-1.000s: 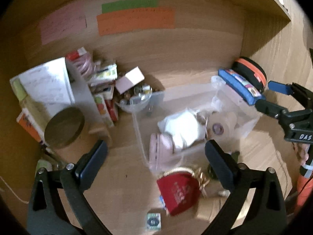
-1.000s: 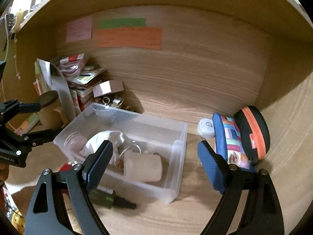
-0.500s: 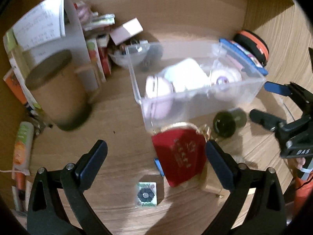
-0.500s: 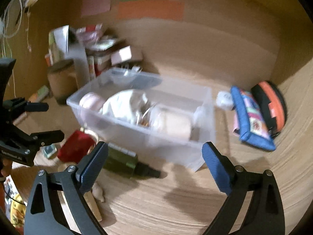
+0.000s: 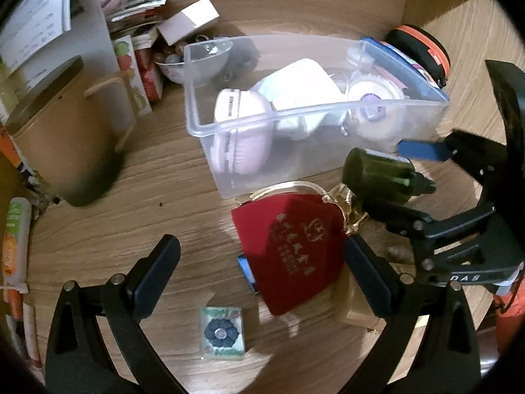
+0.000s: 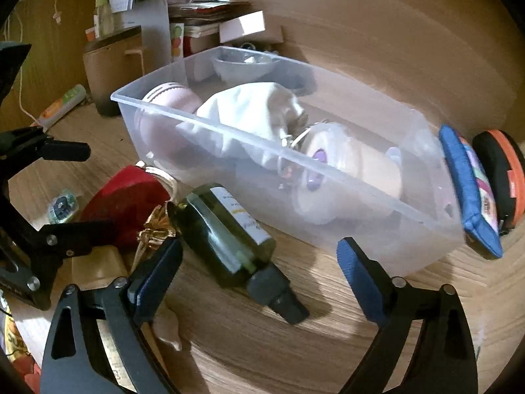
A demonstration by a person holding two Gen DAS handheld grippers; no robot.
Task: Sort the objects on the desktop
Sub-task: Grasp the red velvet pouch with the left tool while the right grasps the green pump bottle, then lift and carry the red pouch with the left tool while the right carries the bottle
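A clear plastic bin (image 5: 197,128) (image 6: 436,229) stands mid-desk and holds a pink case (image 5: 241,124), a white cloth (image 6: 249,111) and a cream tape roll (image 6: 344,170). A dark green bottle (image 6: 226,233) (image 5: 377,170) lies on its side in front of the bin. A red pouch (image 5: 292,249) (image 6: 124,200) with gold ribbon lies beside it. My left gripper (image 5: 262,272) is open and empty just above the red pouch. My right gripper (image 6: 259,262) is open and empty over the bottle's cap end.
A small green packet (image 5: 223,331) lies near the front. A brown mug (image 5: 62,144), stacked books and a pink box (image 5: 190,19) crowd the back left. A blue pencil case (image 6: 469,190) and a black-orange case (image 6: 502,170) stand right of the bin.
Both grippers have come down and forward toward the desk; the left one now sits over the red pouch, the right one over the bottle. Both stay open.
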